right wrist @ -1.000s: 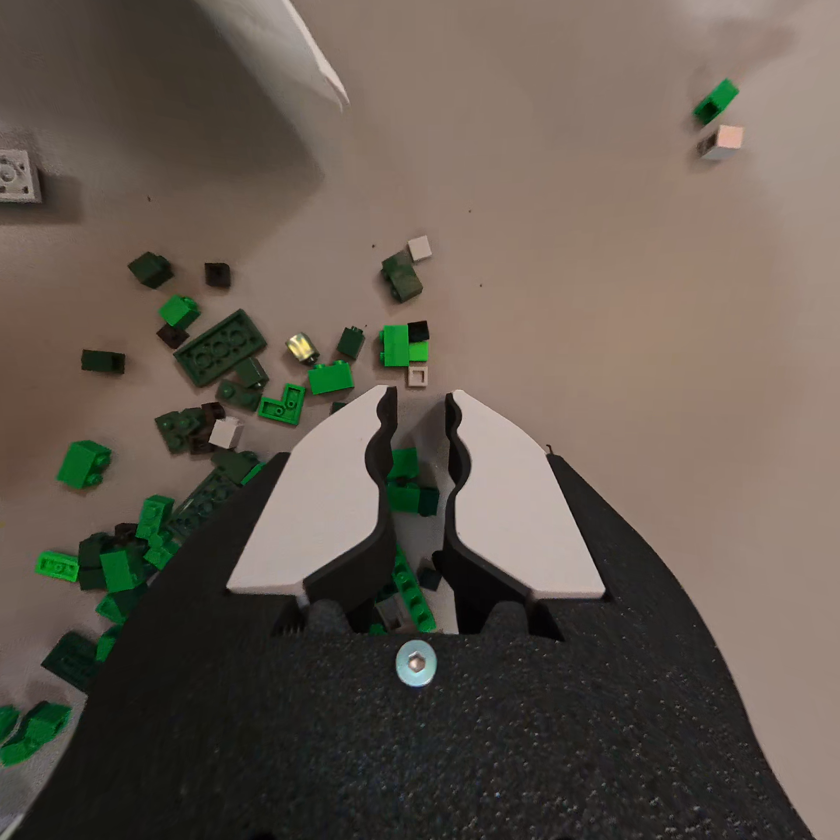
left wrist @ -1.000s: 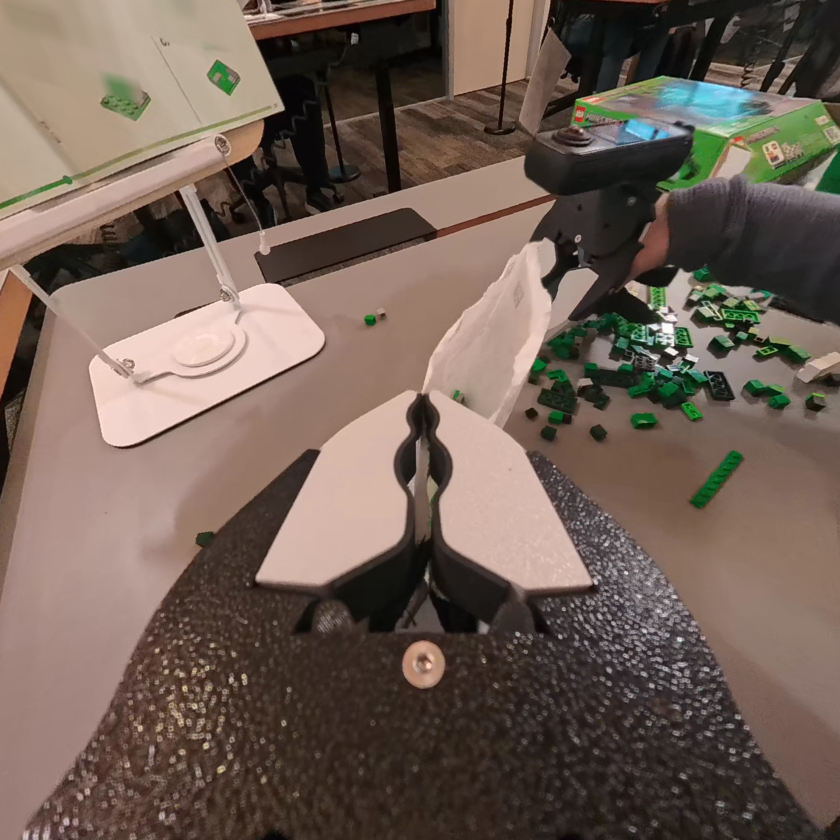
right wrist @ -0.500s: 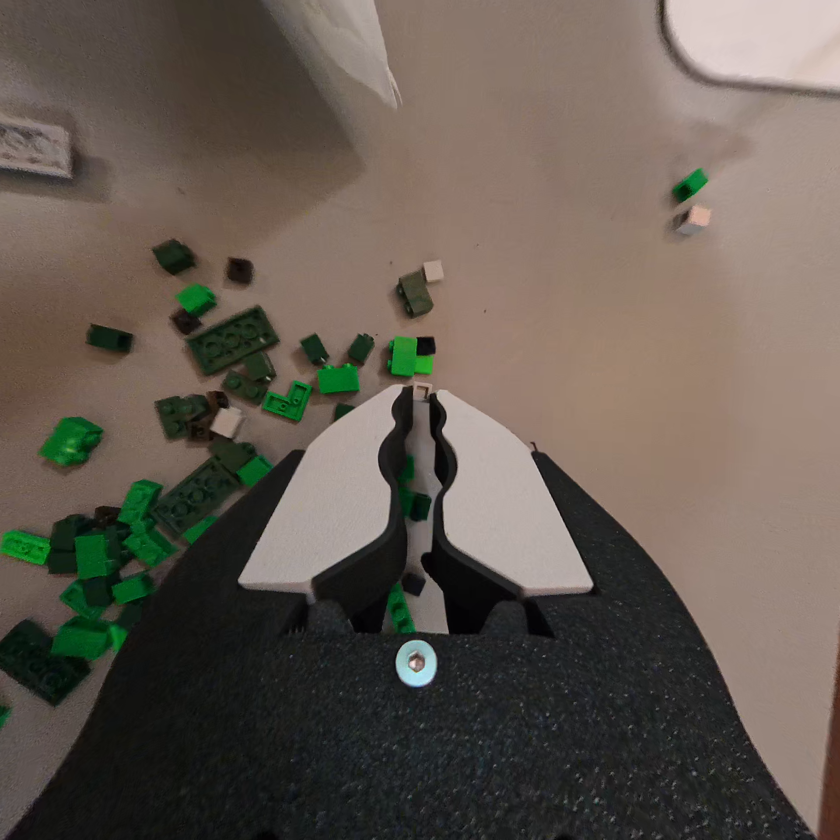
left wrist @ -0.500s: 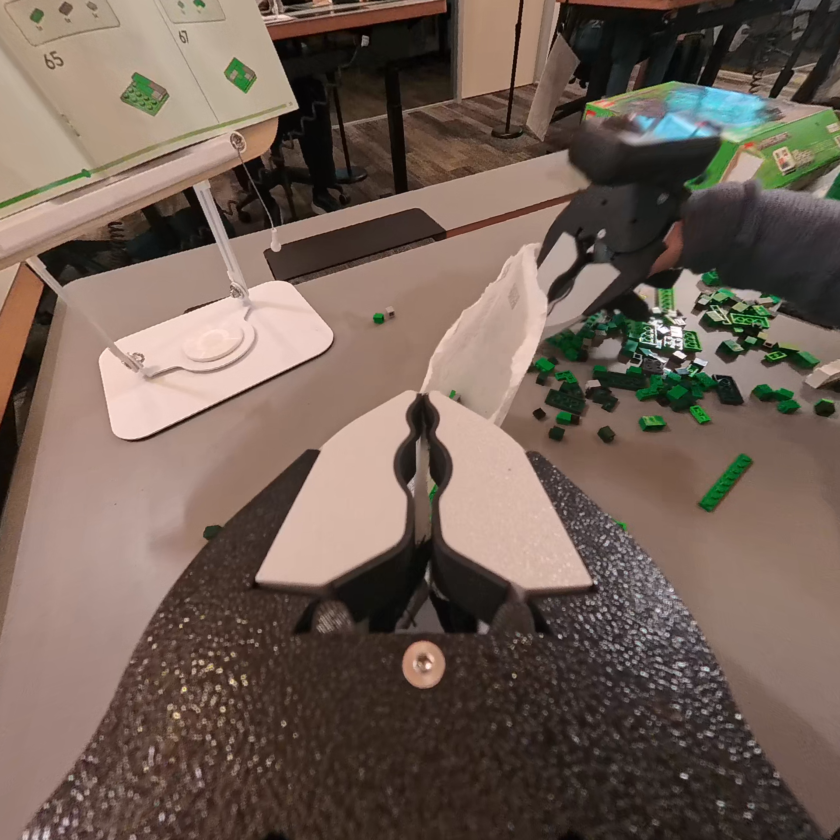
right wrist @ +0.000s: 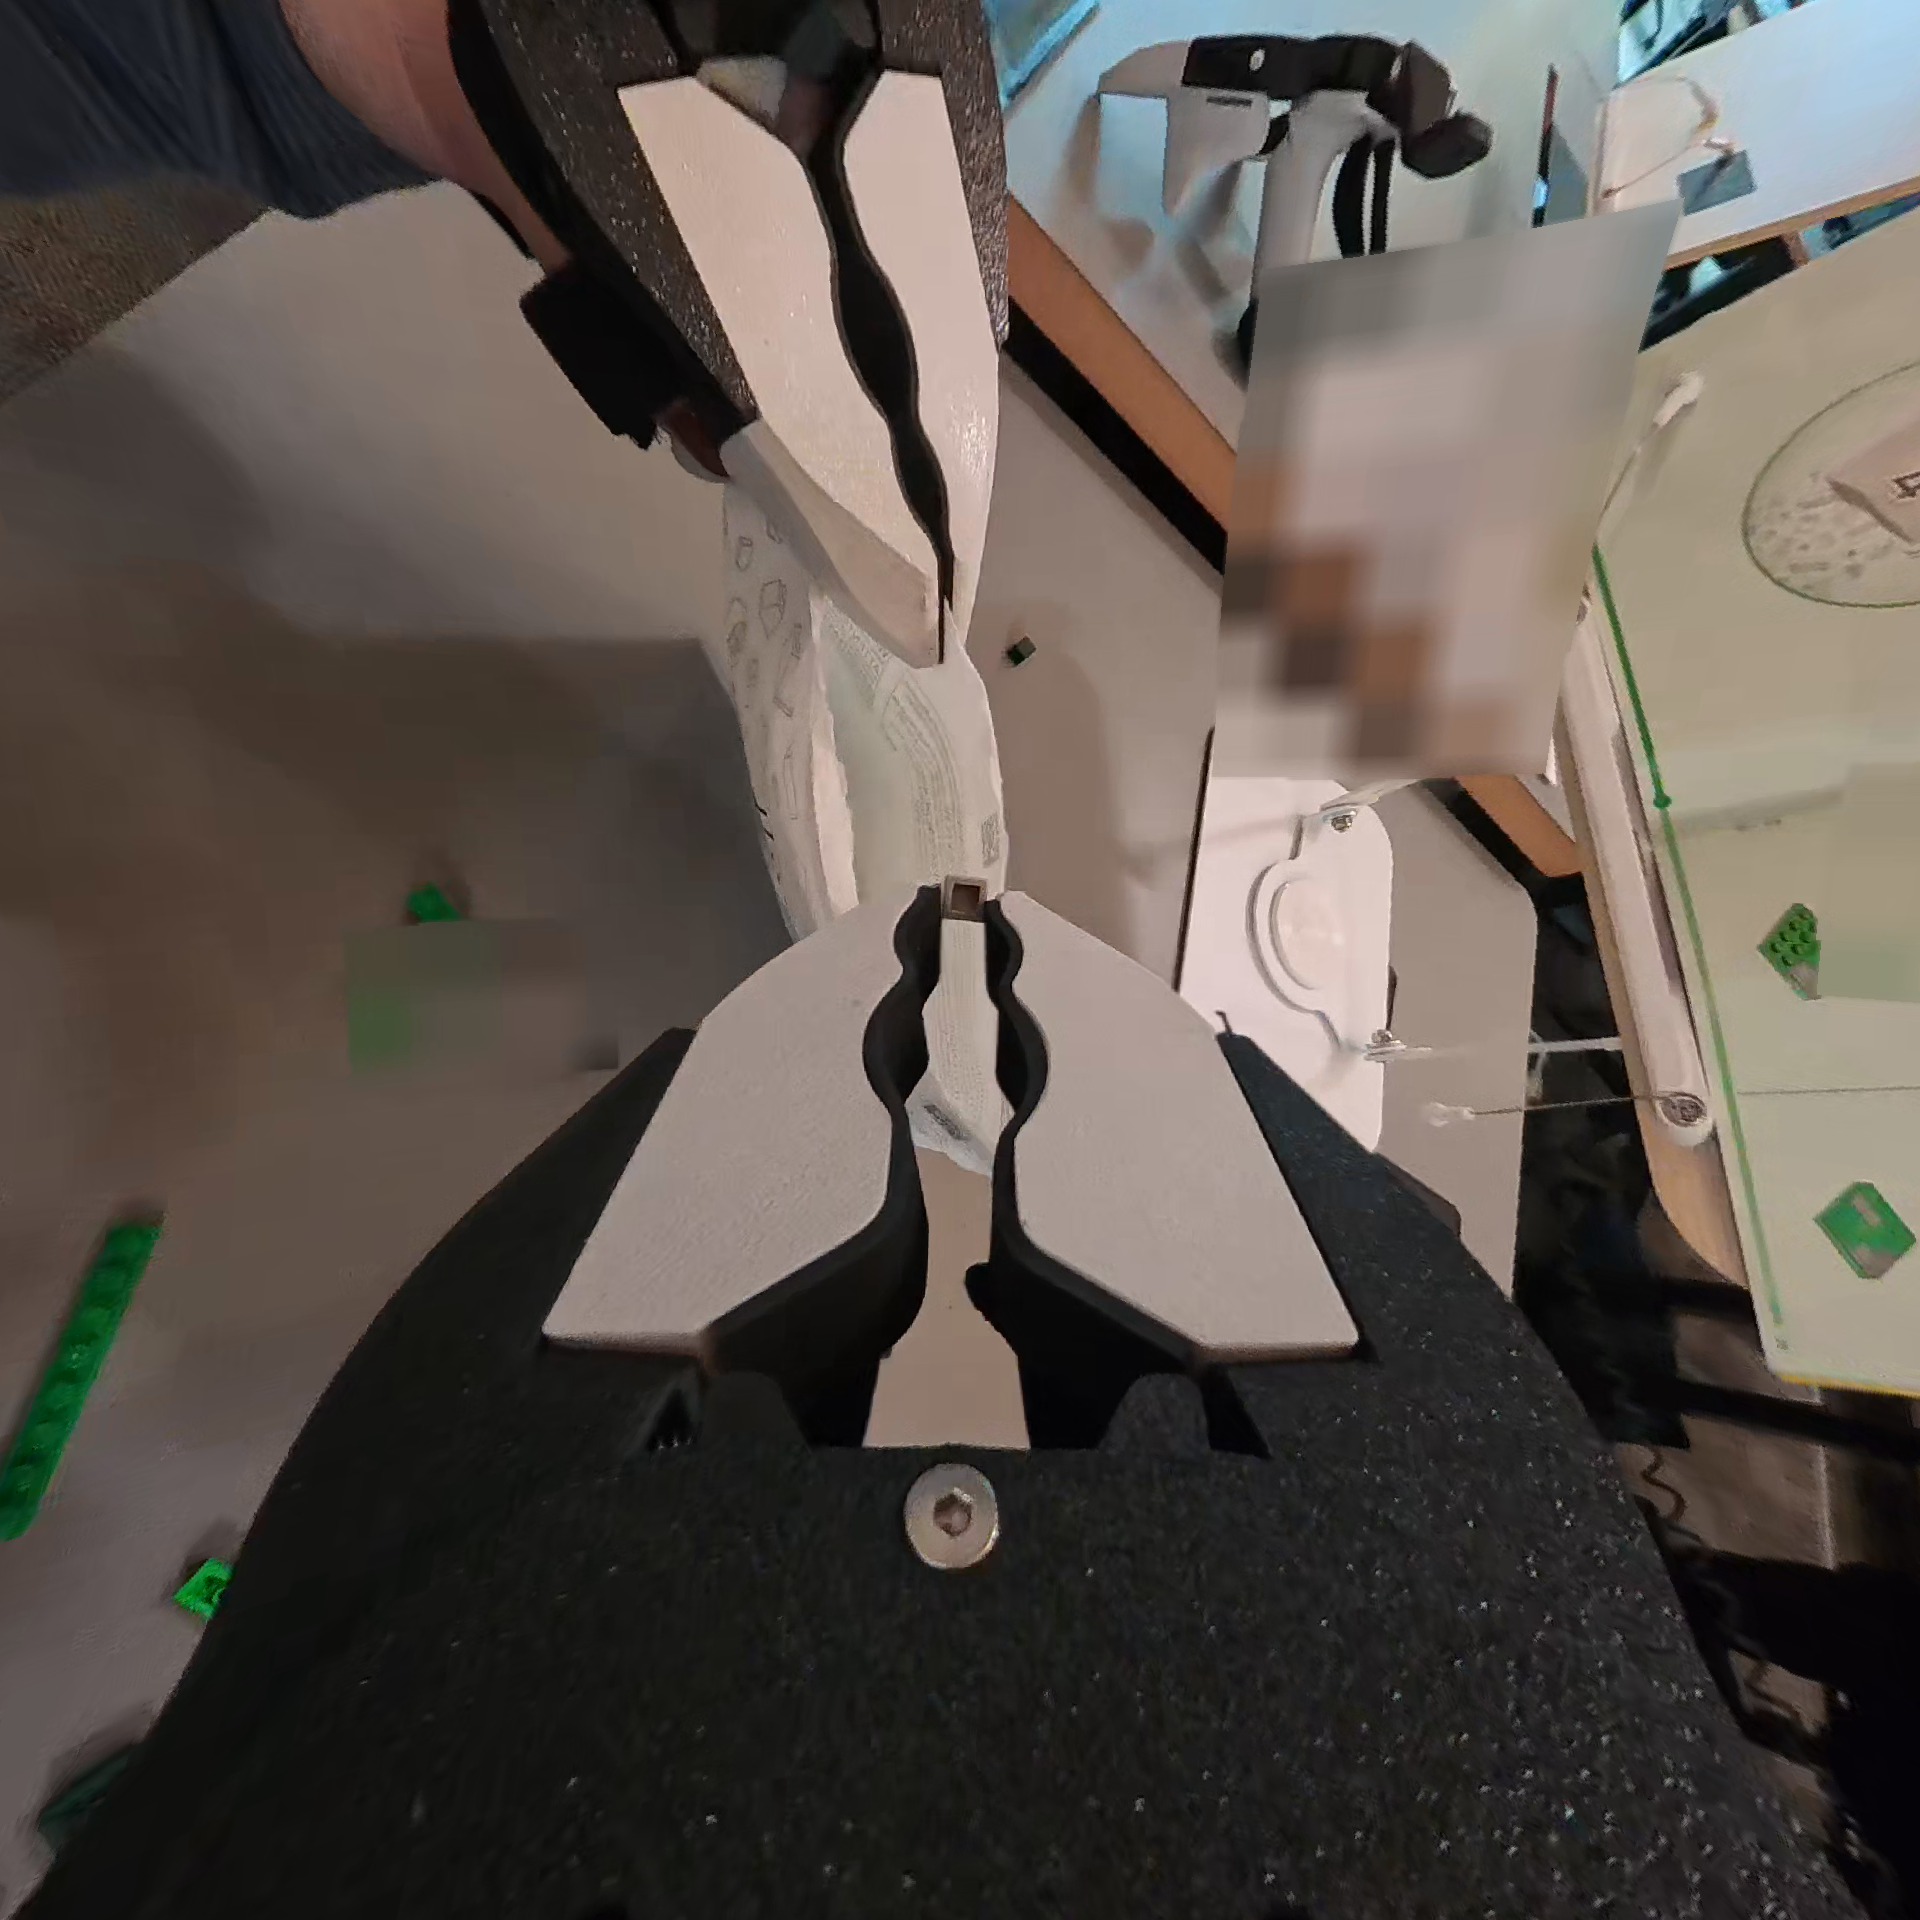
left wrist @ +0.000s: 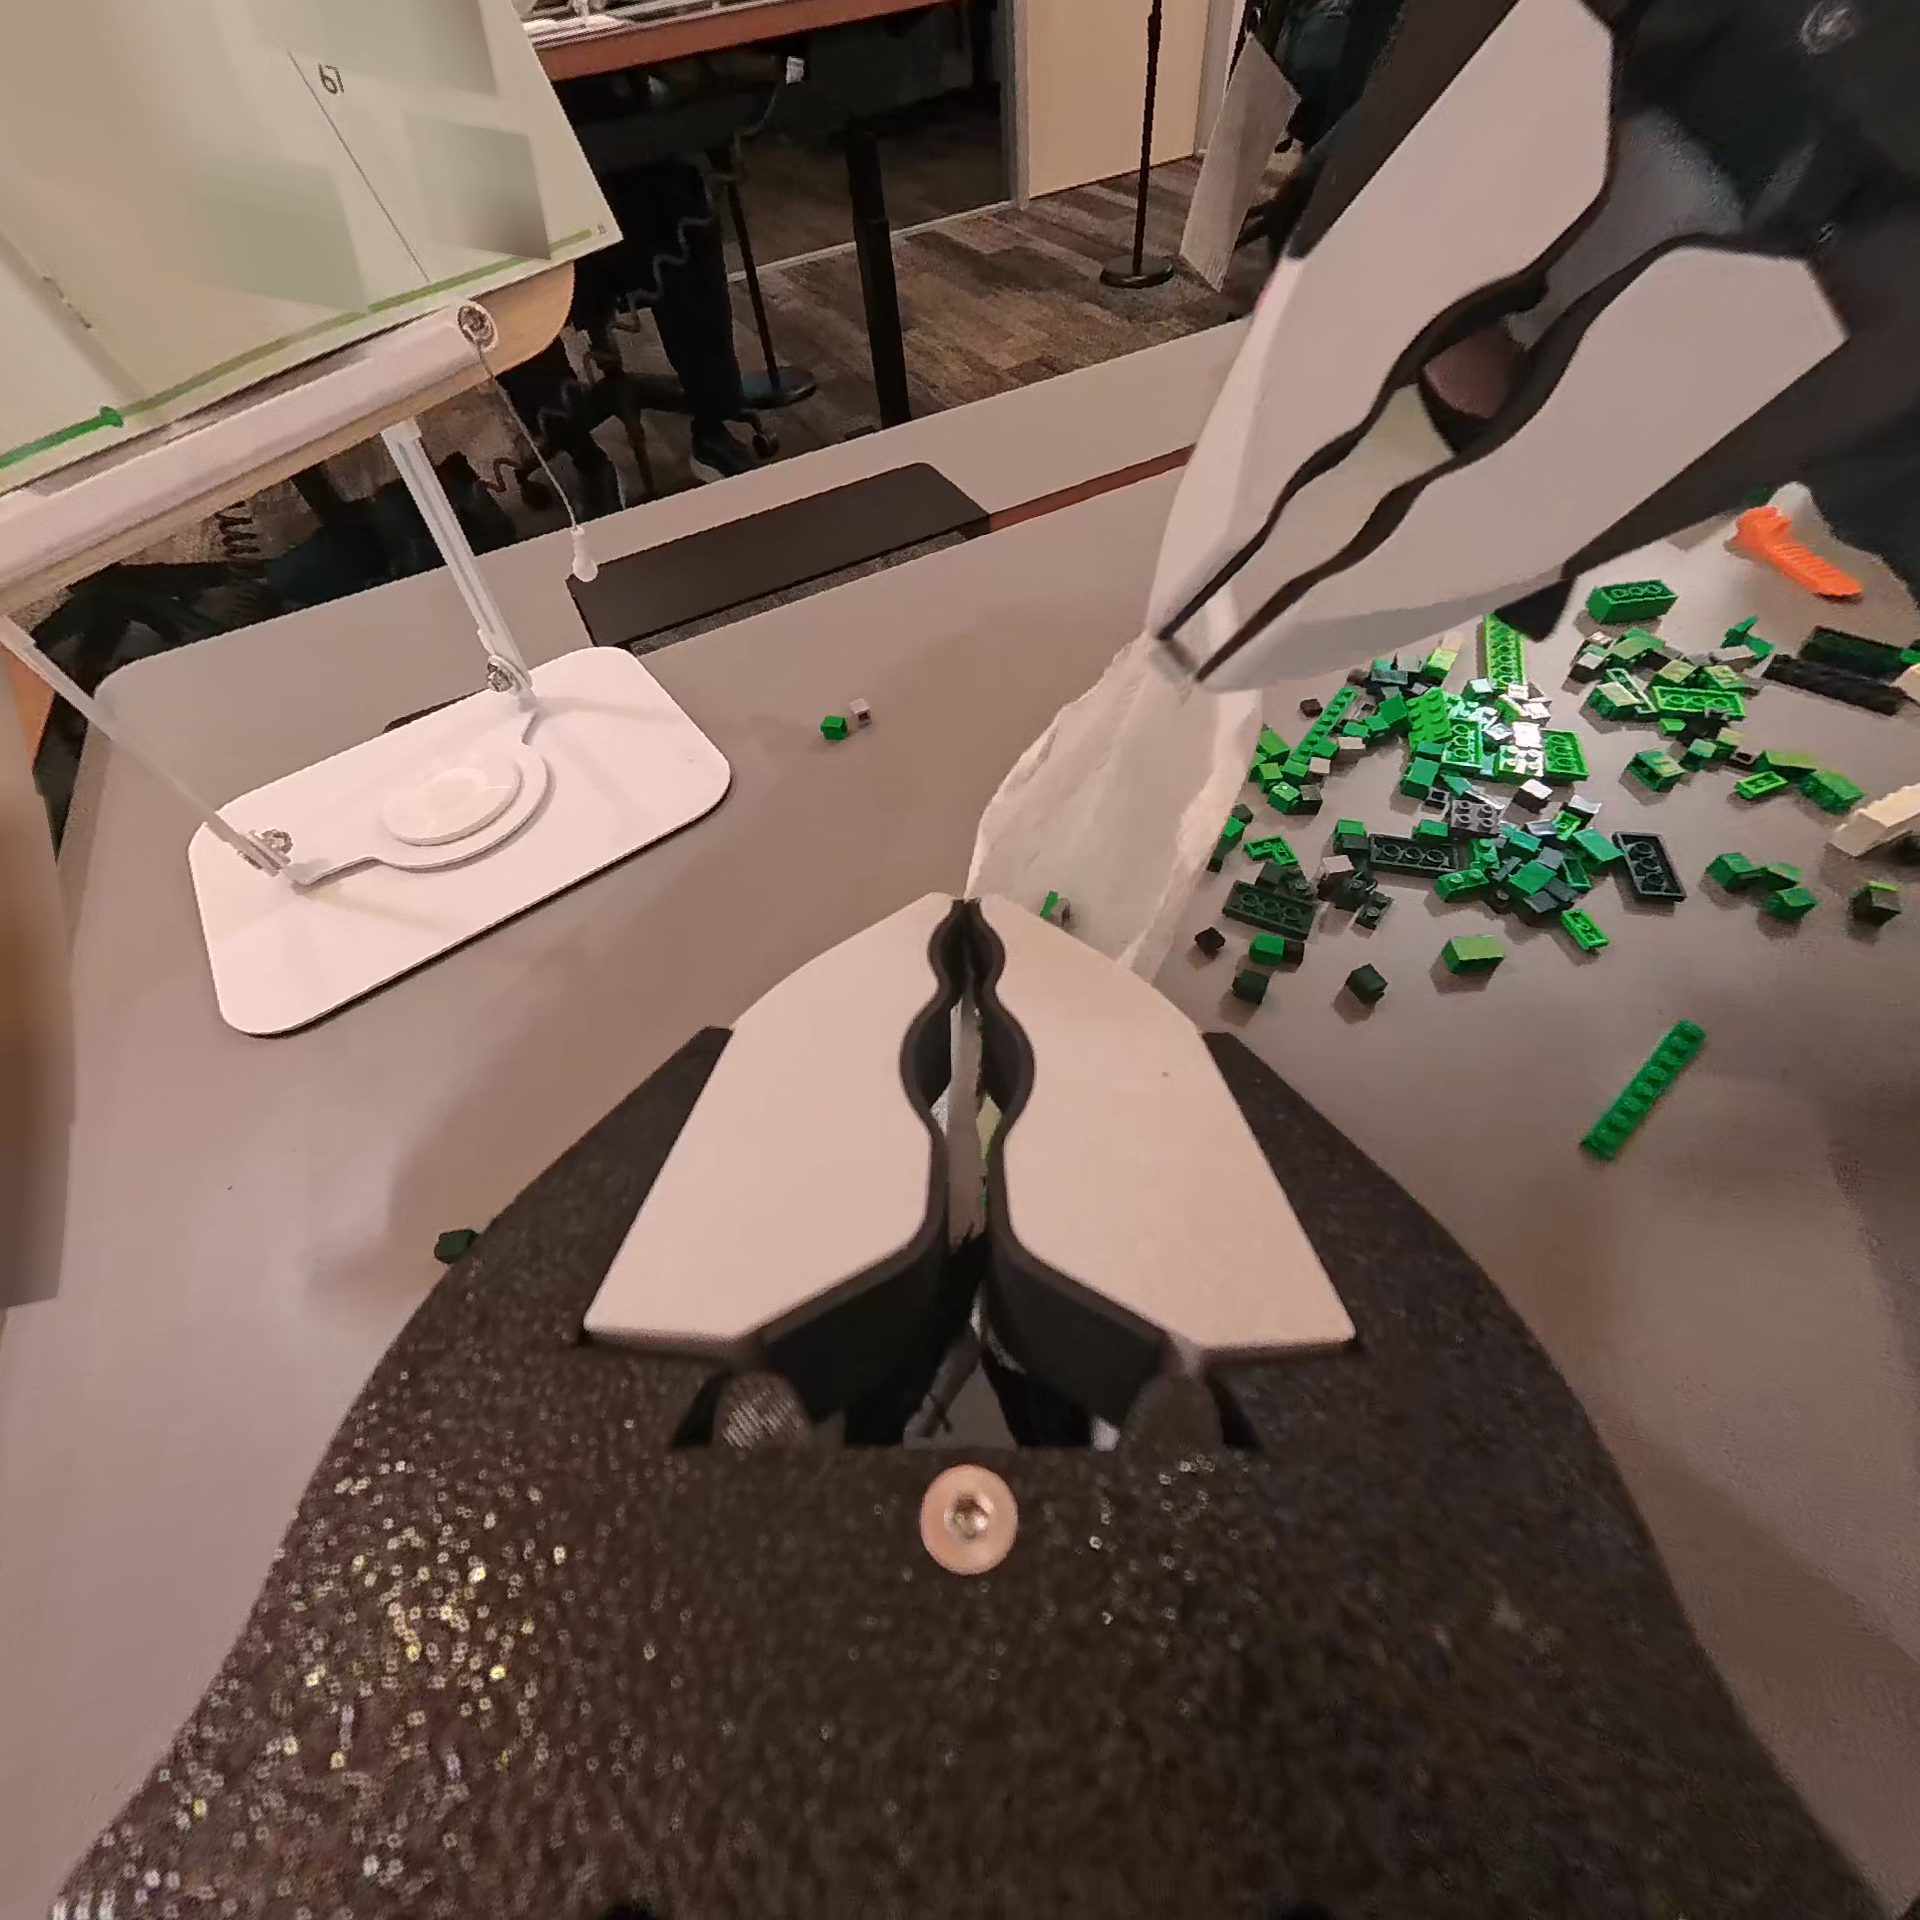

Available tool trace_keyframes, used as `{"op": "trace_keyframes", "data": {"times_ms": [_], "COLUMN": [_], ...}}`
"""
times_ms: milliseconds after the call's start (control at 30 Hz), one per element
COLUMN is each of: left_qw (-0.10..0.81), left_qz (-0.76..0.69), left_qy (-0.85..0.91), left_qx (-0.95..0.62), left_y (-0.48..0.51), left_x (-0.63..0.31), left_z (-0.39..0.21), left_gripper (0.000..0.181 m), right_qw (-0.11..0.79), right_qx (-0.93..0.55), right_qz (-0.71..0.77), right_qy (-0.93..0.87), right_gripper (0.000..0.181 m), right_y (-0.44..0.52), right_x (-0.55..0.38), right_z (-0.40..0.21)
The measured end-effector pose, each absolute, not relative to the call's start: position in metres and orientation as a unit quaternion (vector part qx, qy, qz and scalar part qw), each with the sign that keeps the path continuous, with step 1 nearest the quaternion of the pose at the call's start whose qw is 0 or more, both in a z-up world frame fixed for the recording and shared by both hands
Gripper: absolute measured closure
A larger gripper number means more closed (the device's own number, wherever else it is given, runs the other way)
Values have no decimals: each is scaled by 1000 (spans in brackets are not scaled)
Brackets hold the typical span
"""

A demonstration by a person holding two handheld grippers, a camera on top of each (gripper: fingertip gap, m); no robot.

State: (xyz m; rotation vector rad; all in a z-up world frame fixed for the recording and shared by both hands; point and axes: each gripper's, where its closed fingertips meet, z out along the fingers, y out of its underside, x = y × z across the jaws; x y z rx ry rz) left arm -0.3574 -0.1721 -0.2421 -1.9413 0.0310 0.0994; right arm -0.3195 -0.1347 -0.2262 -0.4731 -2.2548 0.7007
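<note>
My left gripper (left wrist: 966, 914) pinches the white paper bag (left wrist: 1101, 821); right gripper (right wrist: 964, 902) nips a small grey brick (right wrist: 962, 900) at the bag's upper edge.

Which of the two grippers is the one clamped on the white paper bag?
The left gripper: its jaws are shut on the crumpled white paper bag. The right gripper instead pinches a small grey square brick at its fingertips.

2 grippers are seen, the left gripper (left wrist: 966, 914) and the right gripper (right wrist: 961, 899). 1 white paper bag (left wrist: 1101, 800), 1 white book stand (left wrist: 457, 831) and 1 orange tool (left wrist: 1792, 551) are counted. The green bricks (left wrist: 1507, 821) are too many to be counted.
</note>
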Motion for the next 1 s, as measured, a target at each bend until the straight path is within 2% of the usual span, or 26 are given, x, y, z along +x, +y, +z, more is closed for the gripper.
{"op": "trace_keyframes", "data": {"times_ms": [67,167,267,400,533,833,1000], "left_qw": [566,565,564,570,566,566,567], "left_qz": [38,38,42,42,42,38,37], "left_qy": [12,9,3,-2,-2,0,-1], "left_qx": [-823,-824,-824,-821,-823,-824,-823], "left_y": [-173,-174,-176,-178,-177,-176,-176], "left_x": [-358,-360,-364,-368,-369,-367,-368], "left_z": [-242,-242,-242,-240,-243,-243,-243], "left_gripper": [181,181,181,181,181,181,181], "right_qw": [354,364,344,236,166,95,91], "right_qx": [-190,-203,-275,-383,-408,-408,-397], "right_qz": [266,275,307,264,224,175,178], "right_qy": [-876,-866,-844,-853,-869,-891,-896], "right_gripper": [160,157,157,158,156,157,160], "right_y": [-135,-128,-95,-44,-32,-21,-20], "right_x": [-323,-321,-316,-313,-321,-327,-327], "right_z": [-229,-222,-227,-298,-351,-381,-384]}}
